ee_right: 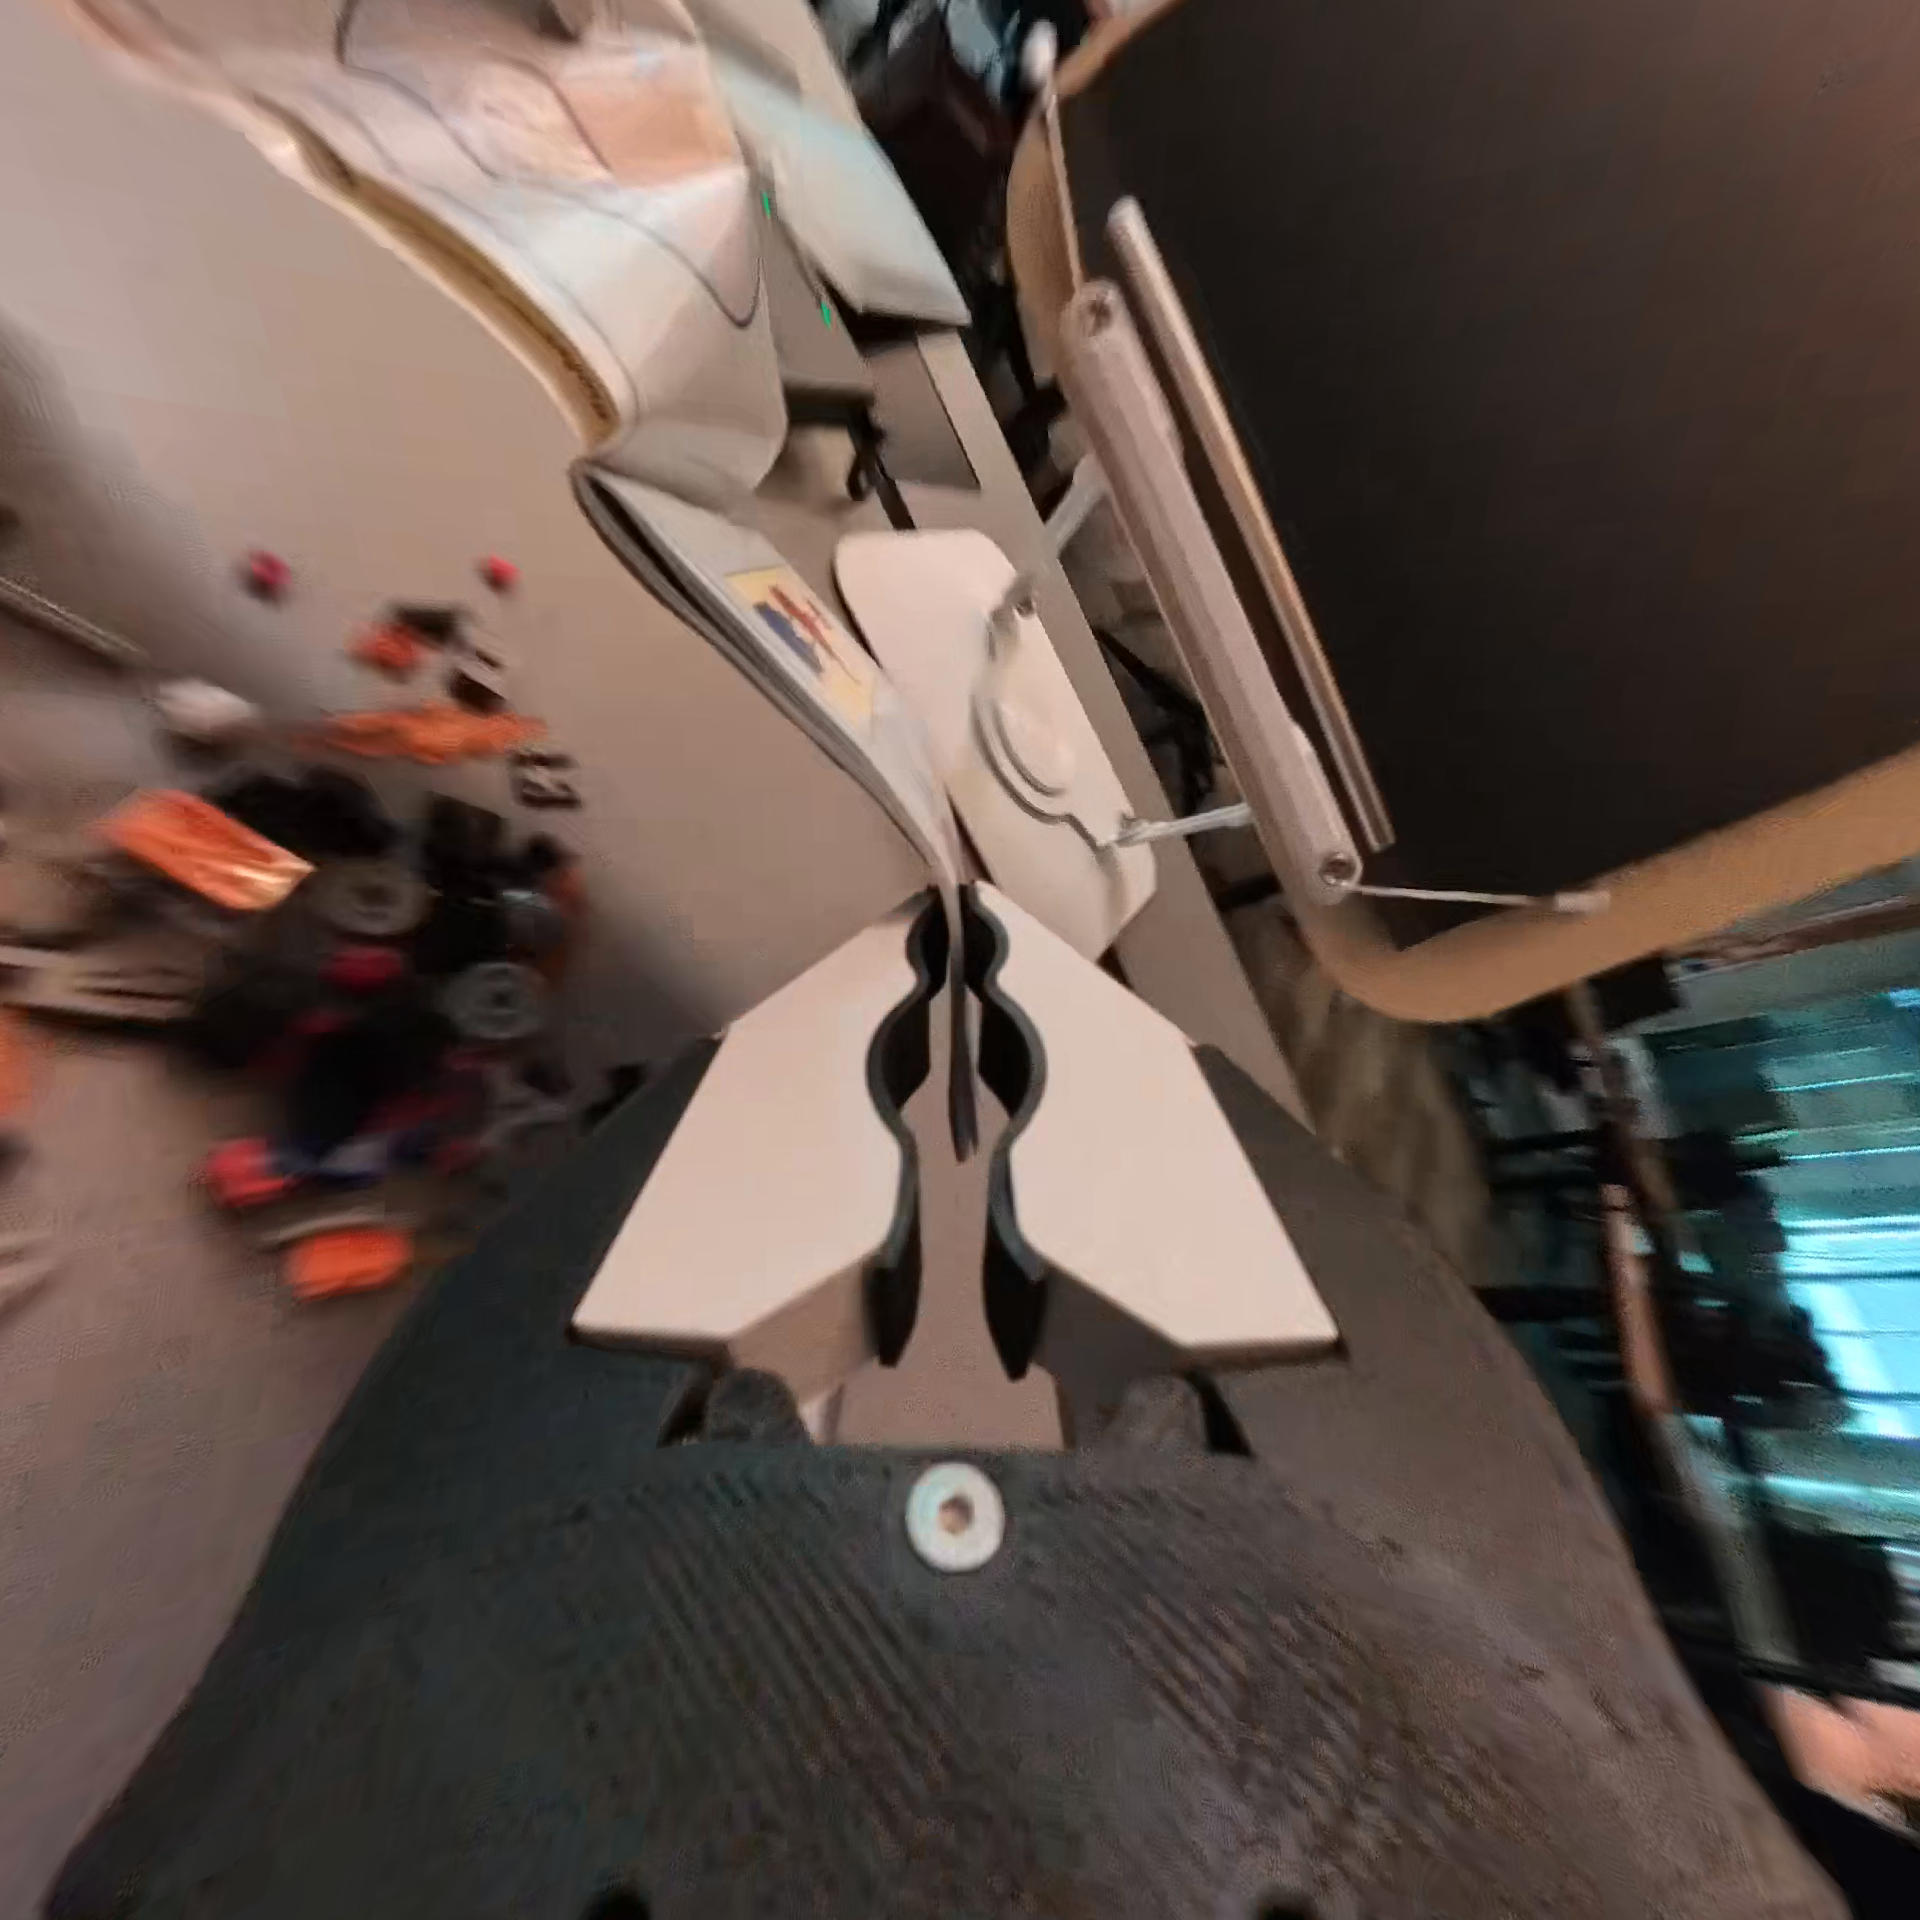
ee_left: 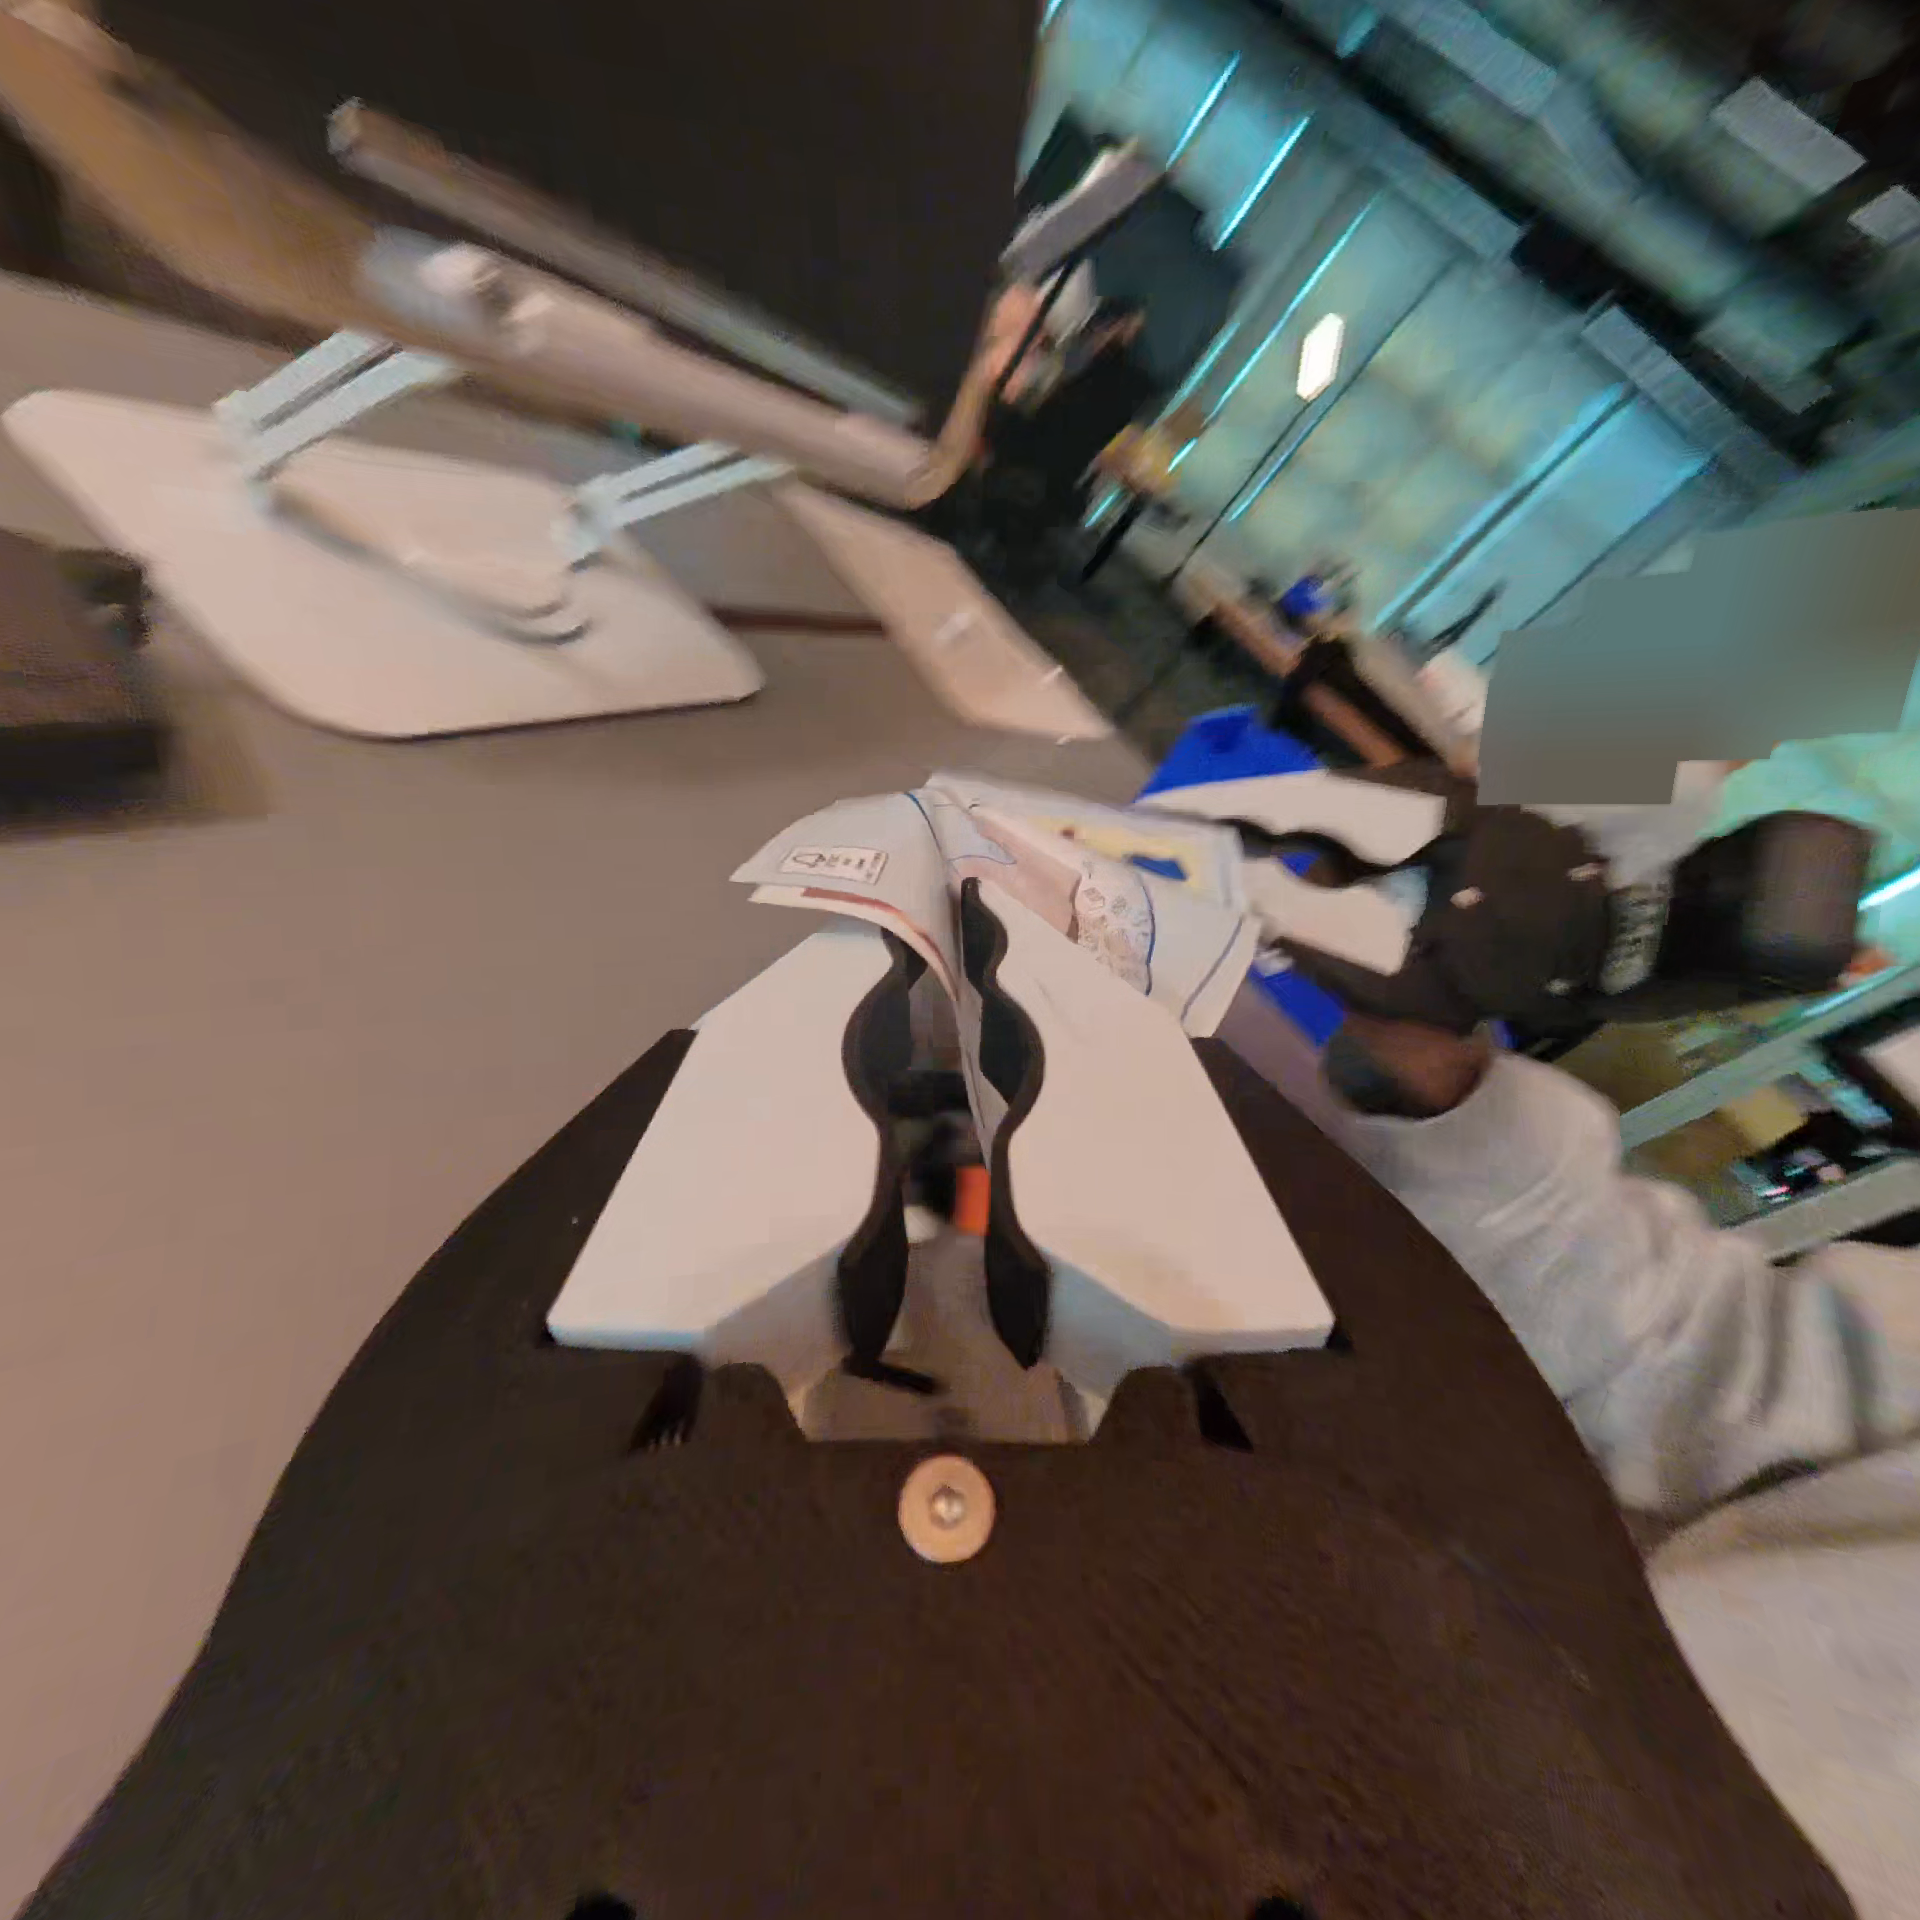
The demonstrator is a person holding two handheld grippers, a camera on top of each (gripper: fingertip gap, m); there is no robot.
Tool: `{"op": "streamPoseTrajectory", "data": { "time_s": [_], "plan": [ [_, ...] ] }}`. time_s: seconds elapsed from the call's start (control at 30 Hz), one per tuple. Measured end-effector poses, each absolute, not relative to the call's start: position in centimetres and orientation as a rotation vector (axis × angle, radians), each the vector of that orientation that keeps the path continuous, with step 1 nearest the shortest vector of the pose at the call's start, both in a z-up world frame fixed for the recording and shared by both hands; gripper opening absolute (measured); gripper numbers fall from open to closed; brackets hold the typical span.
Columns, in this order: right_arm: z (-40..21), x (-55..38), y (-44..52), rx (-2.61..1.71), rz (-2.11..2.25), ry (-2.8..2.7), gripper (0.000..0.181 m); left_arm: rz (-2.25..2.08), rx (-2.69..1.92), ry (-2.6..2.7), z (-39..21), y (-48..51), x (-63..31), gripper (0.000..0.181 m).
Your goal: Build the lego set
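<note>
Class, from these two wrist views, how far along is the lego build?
Done: little that can be confirmed; the pile of lego pieces on the table is blurred. In hand: both the left gripper and right gripper pinch the instruction booklet. Left: apparently most of the assembly.

instruction booklet (ee_left: 1049, 883) open, held aloft, loose orange-black lego pieces (ee_right: 343, 935) scattered on table

White booklet (ee_left: 1049, 883) with blue, yellow and red line print, grey table (ee_left: 364, 1039), orange, black and red lego pieces (ee_right: 343, 914) (blurred, maybe some blue), black grippers' fingers (ee_right: 810, 1143) white.
</note>
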State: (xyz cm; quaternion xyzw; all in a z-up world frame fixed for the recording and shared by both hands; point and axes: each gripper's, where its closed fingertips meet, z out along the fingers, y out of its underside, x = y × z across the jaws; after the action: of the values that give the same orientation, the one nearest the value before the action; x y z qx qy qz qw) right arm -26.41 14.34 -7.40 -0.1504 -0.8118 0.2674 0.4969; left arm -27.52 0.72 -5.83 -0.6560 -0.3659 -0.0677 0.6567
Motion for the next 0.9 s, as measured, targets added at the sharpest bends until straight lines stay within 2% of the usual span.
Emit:
{"op": "streamPoseTrajectory", "data": {
  "time_s": [0.17,0.3,0.4,0.53,0.67,0.77,0.9],
  "plan": [
    [-13.7,-33.5,14.5,-0.279,0.334,-2.101,0.001,-0.032,-1.687,-1.143,-13.7,-1.0,-36.1,0.027],
    [-17.2,-34.5,13.9,-0.360,0.294,-2.186,0.003,0.133,-1.745,-1.201,-16.1,-3.0,-37.5,0.043],
    [-18.0,-33.7,12.9,-0.319,0.352,-2.249,0.015,0.355,-1.723,-1.148,-14.5,-4.4,-37.9,0.044],
    [-18.2,-33.3,12.3,-0.267,0.423,-2.271,0.016,0.462,-1.689,-0.981,-11.3,-2.4,-36.9,0.043],
    [-17.8,-33.1,12.8,-0.326,0.462,-2.307,0.031,0.604,-1.807,-0.919,-11.6,-0.4,-35.8,0.032],
    [-17.6,-32.7,12.8,-0.421,0.565,-2.373,0.048,0.527,-1.821,-0.875,-11.6,1.4,-34.7,0.023],
    [-17.6,-32.1,12.8,-0.592,0.690,-2.460,0.064,0.391,-1.926,-0.872,-14.3,2.7,-33.5,0.026]
  ]
}}
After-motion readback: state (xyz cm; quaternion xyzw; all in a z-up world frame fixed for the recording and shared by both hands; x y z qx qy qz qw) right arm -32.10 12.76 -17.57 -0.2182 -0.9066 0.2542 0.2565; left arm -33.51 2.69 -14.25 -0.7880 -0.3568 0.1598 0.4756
